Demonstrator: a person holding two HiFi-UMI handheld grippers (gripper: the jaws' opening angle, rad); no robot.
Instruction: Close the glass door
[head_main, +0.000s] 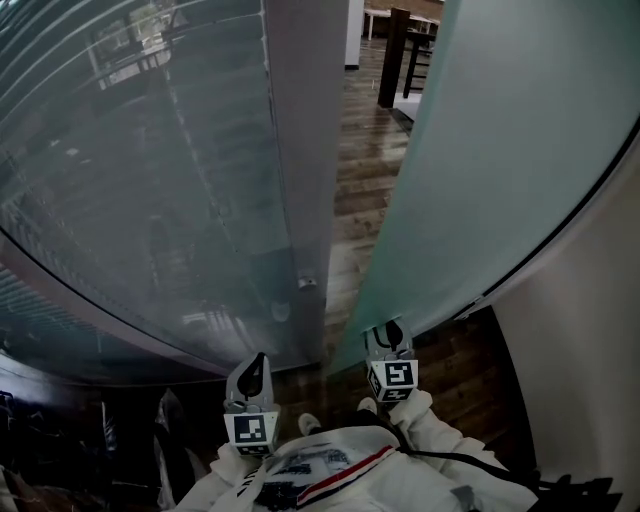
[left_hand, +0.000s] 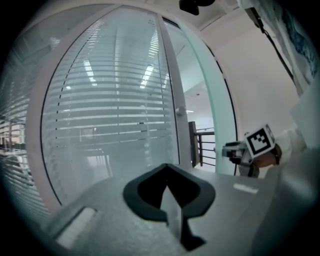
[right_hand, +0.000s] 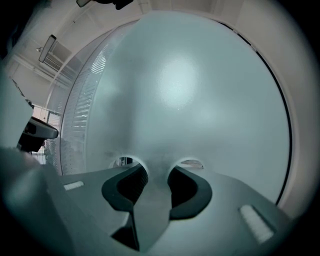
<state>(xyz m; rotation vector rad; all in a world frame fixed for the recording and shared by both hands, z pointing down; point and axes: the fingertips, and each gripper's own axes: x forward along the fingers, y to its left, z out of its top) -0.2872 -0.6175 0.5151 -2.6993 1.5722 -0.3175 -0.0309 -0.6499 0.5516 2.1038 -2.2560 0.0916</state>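
1. Fingers of our right gripper stand partway apart with nothing clamped between them. Their tips sit right up against the frosted face of the glass door, which fills nearly all of that gripper's view. We cannot tell whether they actually press on it.
2. Our left gripper has its jaws brought together to a point and holds nothing. It faces the glass wall, whose blinds run in level slats behind the pane.
3. In the head view the door hangs open at our right. Its near edge is well apart from the grey post, and wooden floor shows through the gap between them.
4. A small metal fitting sits low on that post, just above the left gripper's tip.
5. Our right gripper meets the door low down, near its bottom corner on the gap side. Its marker cube lies just below the door's lower edge.
6. A white wall rises to the right of the door.
7. Through the opening, the left gripper view shows a dark railing beyond the post.
8. Our white sleeves show at the bottom of the head view, behind both grippers.
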